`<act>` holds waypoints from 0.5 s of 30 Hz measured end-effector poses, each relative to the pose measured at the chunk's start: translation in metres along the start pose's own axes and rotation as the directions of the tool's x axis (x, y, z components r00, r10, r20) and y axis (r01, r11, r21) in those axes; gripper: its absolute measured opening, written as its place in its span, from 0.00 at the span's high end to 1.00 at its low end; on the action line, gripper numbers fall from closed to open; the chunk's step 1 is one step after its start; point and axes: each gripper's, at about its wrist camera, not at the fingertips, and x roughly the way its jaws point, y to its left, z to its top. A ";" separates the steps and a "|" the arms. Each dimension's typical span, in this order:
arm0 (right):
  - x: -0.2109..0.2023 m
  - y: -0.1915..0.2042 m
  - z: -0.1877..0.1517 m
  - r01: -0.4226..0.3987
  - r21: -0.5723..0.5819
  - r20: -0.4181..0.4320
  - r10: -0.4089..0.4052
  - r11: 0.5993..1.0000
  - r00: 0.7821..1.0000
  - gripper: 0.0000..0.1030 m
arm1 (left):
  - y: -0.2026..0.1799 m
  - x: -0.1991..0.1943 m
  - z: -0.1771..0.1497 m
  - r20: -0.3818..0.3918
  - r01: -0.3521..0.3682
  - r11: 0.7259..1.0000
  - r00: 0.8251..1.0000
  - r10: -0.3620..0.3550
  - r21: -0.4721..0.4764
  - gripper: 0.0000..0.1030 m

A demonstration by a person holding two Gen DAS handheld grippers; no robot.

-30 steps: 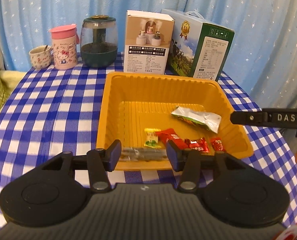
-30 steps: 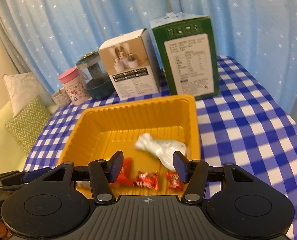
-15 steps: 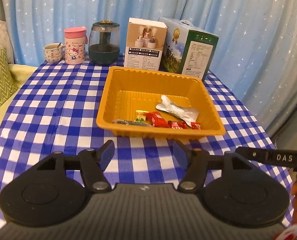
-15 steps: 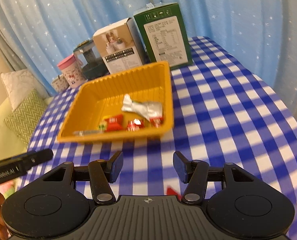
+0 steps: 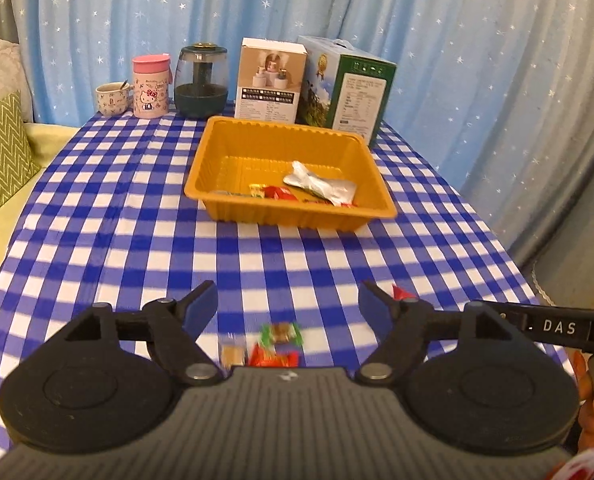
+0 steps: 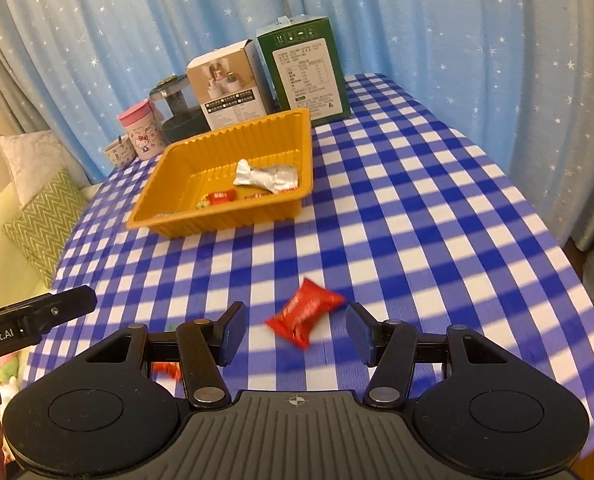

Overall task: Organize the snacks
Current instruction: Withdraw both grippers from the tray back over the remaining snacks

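Note:
An orange tray (image 5: 225, 140) (image 6: 285, 120) sits on the checked table and holds a silver packet (image 5: 321, 184) (image 6: 267, 174) and several small red and yellow snacks. My left gripper (image 5: 287, 306) is open and empty above the near table, over a green candy (image 5: 281, 332), a tan candy (image 5: 233, 354) and a red snack (image 5: 273, 359). My right gripper (image 6: 295, 330) is open and empty, with a red packet (image 6: 303, 314) lying on the table between its fingers. That red packet's tip also shows in the left wrist view (image 5: 399, 291).
Along the far edge stand a small cup (image 5: 111, 98), a pink Hello Kitty tumbler (image 5: 151, 86), a dark glass jar (image 5: 201, 80), a white box (image 5: 271, 78) and a green box (image 5: 351, 88). A blue starred curtain hangs behind. Cushions (image 6: 43, 216) lie left of the table.
Both grippers have pulled back from the tray toward the near edge of the table. Loose snacks on the near table have come into view under them. Both stay open.

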 end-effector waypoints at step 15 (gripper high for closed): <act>-0.032 -0.005 -0.043 0.026 -0.025 -0.021 -0.027 0.999 0.999 0.46 | -0.003 -0.028 -0.045 -0.050 -0.016 1.000 0.999 0.016 0.001 0.19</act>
